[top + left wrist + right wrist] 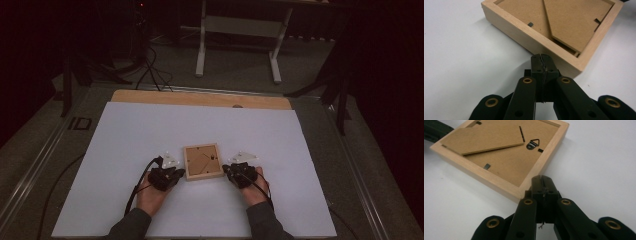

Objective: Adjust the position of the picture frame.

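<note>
1. The left gripper point(172, 174) rests on the white table point(130, 145), held in the person's left hand point(151, 196), just left of the picture frame point(203, 161). Its jaws are pressed together with nothing between them, tips against the frame's near left corner.
2. The picture frame lies face down near the table's middle, between the two grippers; its brown backing board point(506, 162), folded stand point(484, 138) and metal hanger point(533, 144) face up.
3. The right gripper point(234, 172), in the right hand point(256, 189), sits just right of the frame. Its jaws are fully closed and empty, tips at the frame's near right corner.
</note>
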